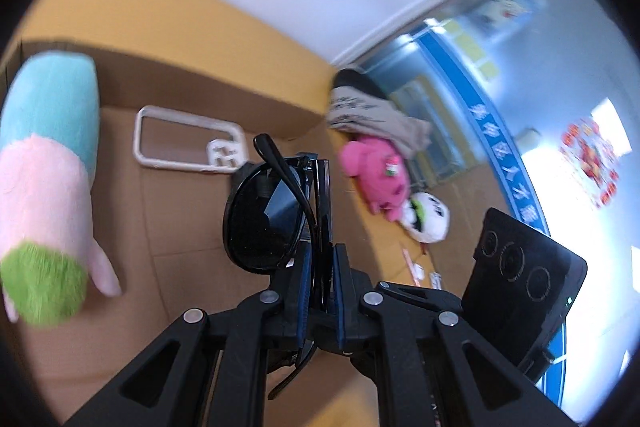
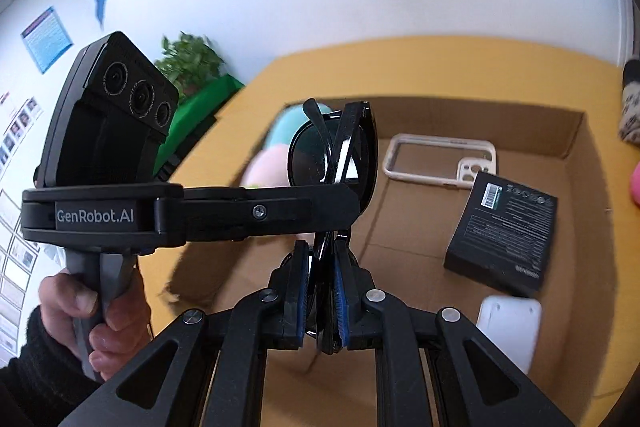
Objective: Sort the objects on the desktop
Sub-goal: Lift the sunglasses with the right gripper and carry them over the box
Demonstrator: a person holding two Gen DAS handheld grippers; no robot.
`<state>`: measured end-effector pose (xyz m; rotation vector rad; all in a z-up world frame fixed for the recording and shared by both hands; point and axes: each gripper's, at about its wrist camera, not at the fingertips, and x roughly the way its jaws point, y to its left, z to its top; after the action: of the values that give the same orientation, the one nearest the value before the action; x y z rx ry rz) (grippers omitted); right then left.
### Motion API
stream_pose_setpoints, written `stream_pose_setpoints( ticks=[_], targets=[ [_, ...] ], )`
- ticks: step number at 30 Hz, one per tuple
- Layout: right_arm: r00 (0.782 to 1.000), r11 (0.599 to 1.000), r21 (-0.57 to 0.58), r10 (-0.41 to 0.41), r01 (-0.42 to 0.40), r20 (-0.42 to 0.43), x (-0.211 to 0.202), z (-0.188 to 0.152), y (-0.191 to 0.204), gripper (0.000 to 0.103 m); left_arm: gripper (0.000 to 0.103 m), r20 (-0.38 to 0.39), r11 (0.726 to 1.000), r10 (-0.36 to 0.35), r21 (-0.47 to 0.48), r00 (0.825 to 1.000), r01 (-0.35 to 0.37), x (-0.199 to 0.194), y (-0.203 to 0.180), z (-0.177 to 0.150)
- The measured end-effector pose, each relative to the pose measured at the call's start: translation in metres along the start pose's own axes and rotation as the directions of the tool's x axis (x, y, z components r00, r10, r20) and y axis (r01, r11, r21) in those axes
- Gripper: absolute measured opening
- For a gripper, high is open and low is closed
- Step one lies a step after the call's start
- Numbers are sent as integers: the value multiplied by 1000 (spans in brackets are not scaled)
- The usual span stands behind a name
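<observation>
Both claws clamp folded sunglasses (image 1: 276, 215) — left claw (image 1: 320, 259) and right claw (image 2: 321, 259) each narrow on frame, glasses held above cardboard box (image 2: 576, 163) on yellow worktop (image 2: 400, 67). Box holds phone case (image 2: 440, 159), black carton (image 2: 504, 235), pastel plush (image 1: 48, 179). Pink plush (image 1: 376, 179) lies outside box.

Below my fingertips the cardboard box (image 2: 576, 131) floor is bare brown, but the phone case (image 2: 440, 161) ahead, black box (image 2: 504, 231) and white block (image 2: 508, 331) to the right, and plush toy (image 1: 48, 187) to the left crowd it.
</observation>
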<state>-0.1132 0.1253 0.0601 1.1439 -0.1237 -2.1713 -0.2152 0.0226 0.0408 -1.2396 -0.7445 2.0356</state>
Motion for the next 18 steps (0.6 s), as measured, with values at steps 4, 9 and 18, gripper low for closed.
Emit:
stream_pose_setpoints(
  ticks=[4, 9, 18],
  targets=[
    [995, 995, 95, 37, -28, -92, 41, 0, -35, 13, 9, -89, 996, 52, -64, 995, -58, 34, 28, 3],
    [972, 982, 186, 57, -14, -227, 78, -17, -62, 14, 9, -177, 985, 86, -133, 980, -110, 64, 55, -8],
    [982, 986, 138, -67, 92, -178, 57, -24, -55, 78, 47, 22, 961, 265, -82, 964, -263, 9, 30, -21]
  ],
)
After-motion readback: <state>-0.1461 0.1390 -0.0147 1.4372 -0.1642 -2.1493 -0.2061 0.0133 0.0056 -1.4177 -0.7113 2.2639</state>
